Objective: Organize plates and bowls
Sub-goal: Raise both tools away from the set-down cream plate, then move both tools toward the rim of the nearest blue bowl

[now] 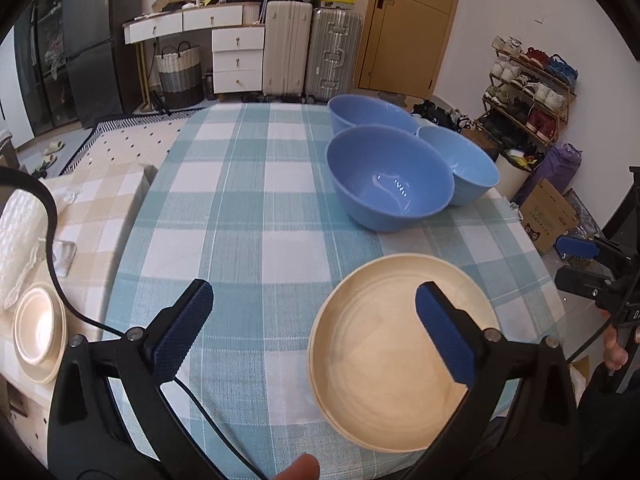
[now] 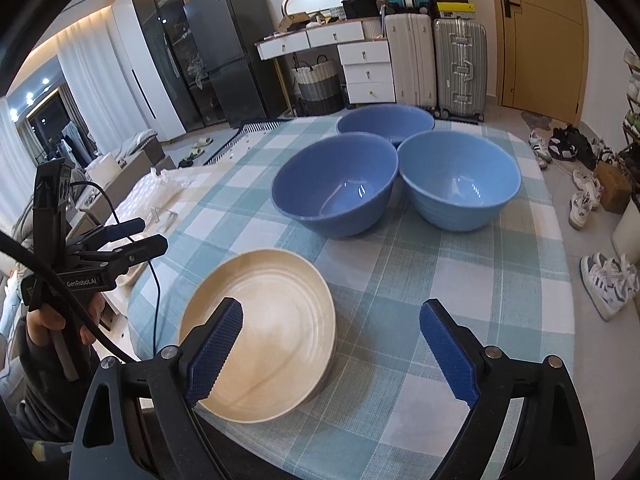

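Nearest in the left wrist view, left gripper [image 1: 314,332] wide open with nothing between the blue pads, its right pad covering part of the cream plate [image 1: 384,360]; a fingertip [image 1: 298,468] cut off at the bottom edge. Nearest in the right wrist view, right gripper [image 2: 331,354] also spread wide and holding nothing, its left pad hiding a piece of the same plate [image 2: 272,332]. Plate lying flat at the near edge of the table with the checked cloth [image 2: 440,280], with a second rim seeming to show under it, but hard to tell if one plate or two. At far left of the right wrist view, the left gripper seen from the side, partly hidden by a black cable [image 2: 52,288]. Further back, three blue bowls [image 2: 335,184] [image 2: 460,178] [image 2: 386,122] upright and close together, the rearmost half hidden behind the two front ones; touching or only just beside each other, not clear. On a lower beige surface left of the table, more cream dishes [image 1: 38,332] stacked, partly cut by a cable. Far behind, white drawers [image 1: 238,58], two suitcases [image 1: 312,52] and a shoe rack [image 1: 528,88], small and distorted at the edge
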